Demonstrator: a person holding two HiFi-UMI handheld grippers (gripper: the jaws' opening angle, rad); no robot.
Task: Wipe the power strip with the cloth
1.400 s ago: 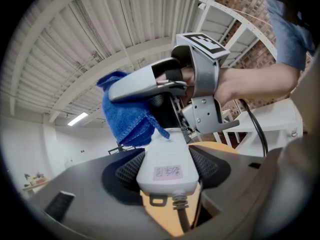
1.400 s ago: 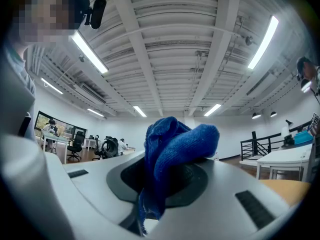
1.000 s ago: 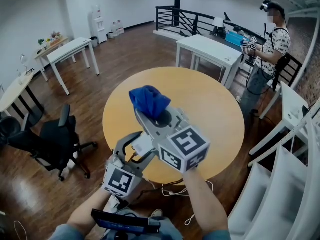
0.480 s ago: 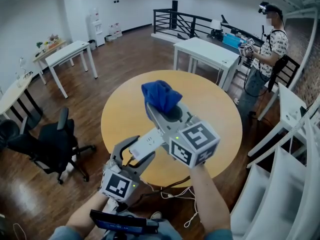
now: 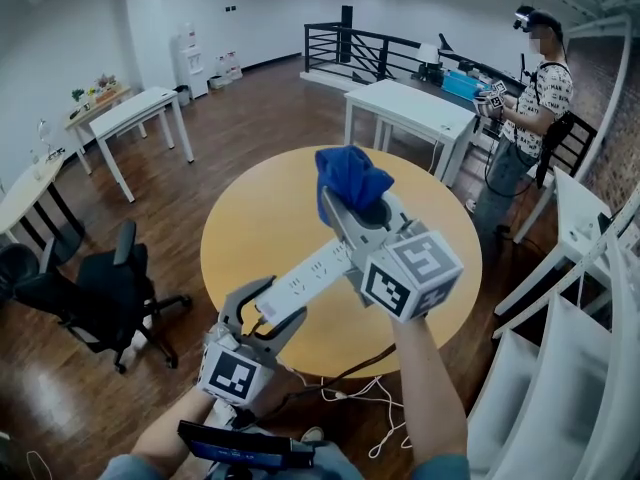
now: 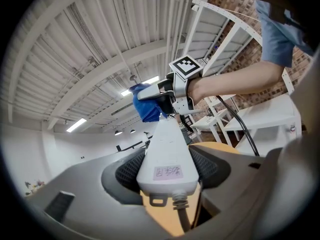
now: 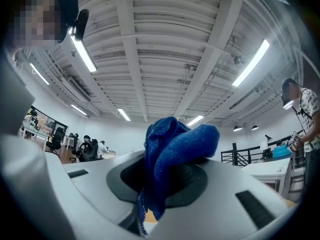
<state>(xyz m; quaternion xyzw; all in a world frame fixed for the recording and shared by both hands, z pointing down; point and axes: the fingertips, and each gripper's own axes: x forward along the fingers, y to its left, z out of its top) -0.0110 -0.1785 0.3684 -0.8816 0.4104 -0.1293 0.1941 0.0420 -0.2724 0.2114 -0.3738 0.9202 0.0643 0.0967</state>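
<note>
Two grippers are held above the round wooden table (image 5: 245,238). Left gripper (image 5: 272,306) is clamped on the cord end of the white power strip (image 5: 318,266), which slants up to the right. Right gripper (image 5: 362,208) pinches the bunched blue cloth (image 5: 348,174) at the strip's far end; contact there unclear.

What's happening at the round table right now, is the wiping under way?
A person holds a hand-held gripper in each hand above the round table. The left hand-held gripper is clamped on the cord end of the white power strip and holds it roughly level in the air. The right hand-held gripper grips a bunched blue cloth near the strip's far end. Whether the cloth touches the strip at this moment cannot be told.
</note>
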